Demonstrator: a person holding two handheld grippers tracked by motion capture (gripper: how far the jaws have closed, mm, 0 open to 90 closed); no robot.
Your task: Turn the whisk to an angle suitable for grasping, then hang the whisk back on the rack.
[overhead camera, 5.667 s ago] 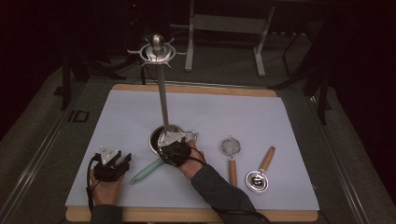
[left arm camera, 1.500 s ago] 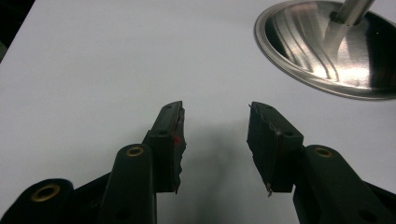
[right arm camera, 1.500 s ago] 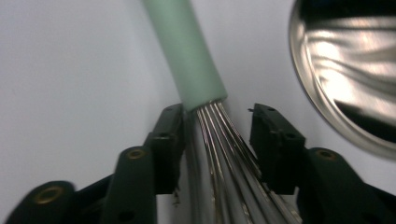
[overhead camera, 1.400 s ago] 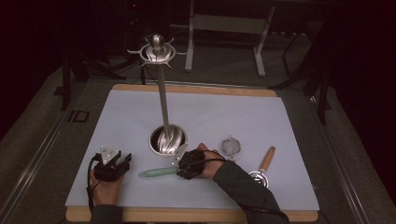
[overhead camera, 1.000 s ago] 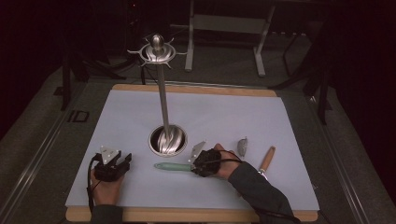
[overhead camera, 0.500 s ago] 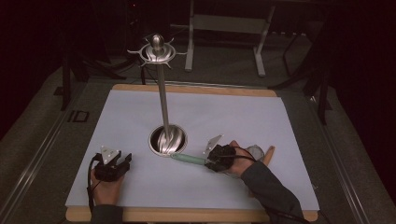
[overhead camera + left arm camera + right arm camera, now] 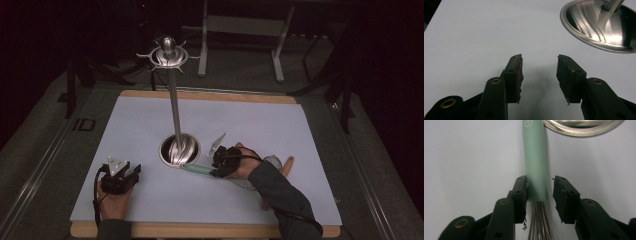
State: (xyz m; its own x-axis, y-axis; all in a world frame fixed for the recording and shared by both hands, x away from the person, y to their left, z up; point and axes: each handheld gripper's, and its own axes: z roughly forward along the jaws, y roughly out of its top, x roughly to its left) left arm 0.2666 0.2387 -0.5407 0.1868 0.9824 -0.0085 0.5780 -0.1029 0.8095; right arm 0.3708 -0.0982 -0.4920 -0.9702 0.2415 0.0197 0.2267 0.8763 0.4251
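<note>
The whisk (image 7: 535, 170) is lain flat on the bench (image 7: 300, 130), its green handle between the right claw (image 7: 539, 195) jaws, pointing to 12 o'clock. A narrow gap is left unclosed. The left claw (image 7: 539, 75) is spread wide, empty.

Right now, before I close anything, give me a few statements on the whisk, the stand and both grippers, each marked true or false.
1. The right gripper has its jaws on either side of the whisk's green handle. True; a gap shows at one jaw, so it is not clamped.
2. The left gripper holds a strainer. False: its jaws are open over bare white mat.
3. The whisk hangs from the top of the stand. False: it lies on the mat, handle end toward the stand base.
4. The whisk's wires run back between the right gripper's jaws. True.
5. The stand's pole leans flat on the table. False: it is upright.
</note>
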